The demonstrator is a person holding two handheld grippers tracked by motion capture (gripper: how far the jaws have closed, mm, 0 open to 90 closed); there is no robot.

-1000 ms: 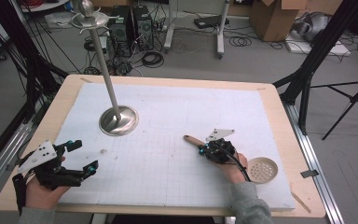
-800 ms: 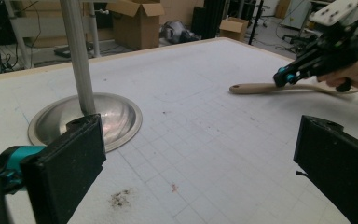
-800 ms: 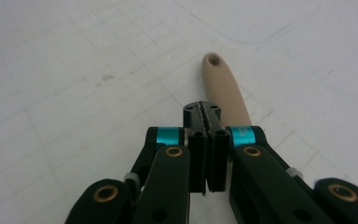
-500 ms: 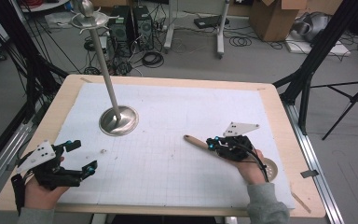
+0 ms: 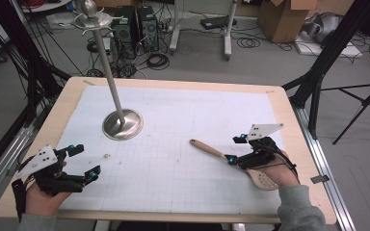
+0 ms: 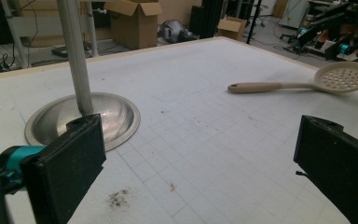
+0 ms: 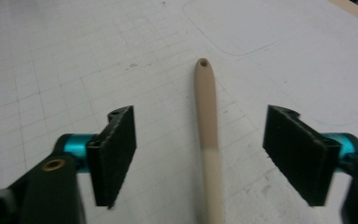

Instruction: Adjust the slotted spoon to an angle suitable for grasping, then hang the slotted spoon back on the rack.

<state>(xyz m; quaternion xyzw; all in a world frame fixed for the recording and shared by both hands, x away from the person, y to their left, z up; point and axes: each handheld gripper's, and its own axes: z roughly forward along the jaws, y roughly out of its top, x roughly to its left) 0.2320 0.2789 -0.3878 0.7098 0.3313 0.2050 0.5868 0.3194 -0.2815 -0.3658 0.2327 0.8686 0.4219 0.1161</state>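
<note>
In the high view, a beige slotted spoon point(image 5: 241, 164) is seen lying on the white gridded mat point(image 5: 173, 144) of the bench point(image 5: 289, 120), toward the right front, its handle pointing toward the middle and its perforated bowl near the right hand. The right gripper point(image 5: 233, 149) is held over the spoon; its jaws have just been opening. The left gripper point(image 5: 85, 161) is held at the left front corner, well apart from the spoon. A metal stand point(image 5: 121, 124) with a round base is set left of centre.

In the left gripper view, the jaws are seen spread wide with nothing between them; the spoon is shown lying flat far off at the right, the stand's base at the left.

In the right gripper view, the jaws are spread, and the spoon's handle point(image 7: 208, 130) is seen between them, touched by neither pad.
</note>
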